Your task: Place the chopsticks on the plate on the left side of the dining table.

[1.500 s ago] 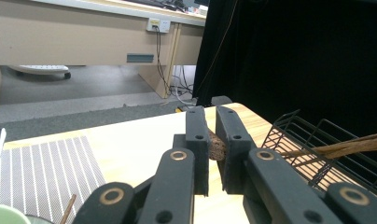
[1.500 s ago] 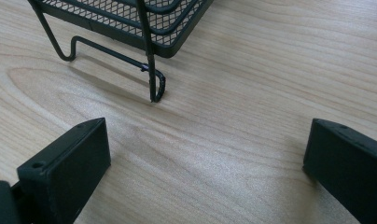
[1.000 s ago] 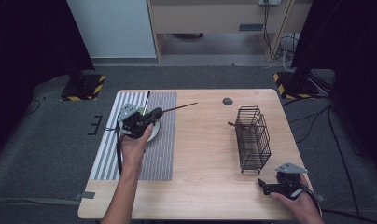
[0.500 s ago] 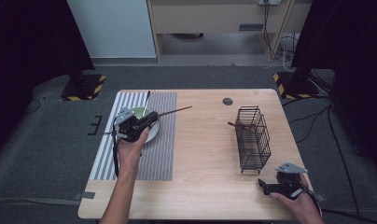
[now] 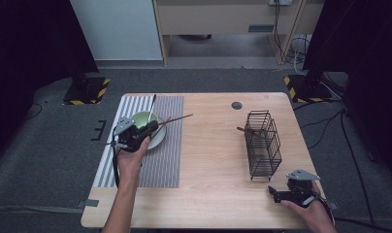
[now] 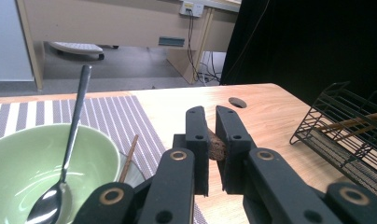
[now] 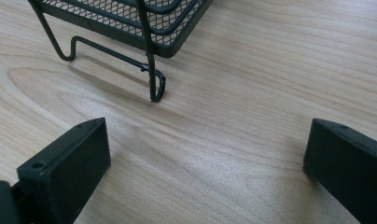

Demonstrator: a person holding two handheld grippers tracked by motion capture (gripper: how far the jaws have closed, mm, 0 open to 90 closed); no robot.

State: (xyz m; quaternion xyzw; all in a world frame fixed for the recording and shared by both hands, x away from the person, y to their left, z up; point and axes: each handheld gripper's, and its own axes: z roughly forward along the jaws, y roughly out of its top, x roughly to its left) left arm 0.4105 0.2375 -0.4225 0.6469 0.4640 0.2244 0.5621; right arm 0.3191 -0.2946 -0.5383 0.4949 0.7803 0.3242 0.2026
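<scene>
Wooden chopstick [image 5: 176, 119] clenched near its end in left gripper [image 6: 212, 145], long tip swinging free; risks clipping bowl [image 5: 144, 118] rim or spoon [image 6: 70, 154]. Right gripper [image 7: 205, 161] released wide, idle beside wire rack [image 5: 263, 144].

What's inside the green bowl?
A metal spoon lies in the green bowl, its scoop at the bottom and its handle leaning out over the far rim. The bowl looks empty otherwise, though the left gripper covers its near right edge.
</scene>
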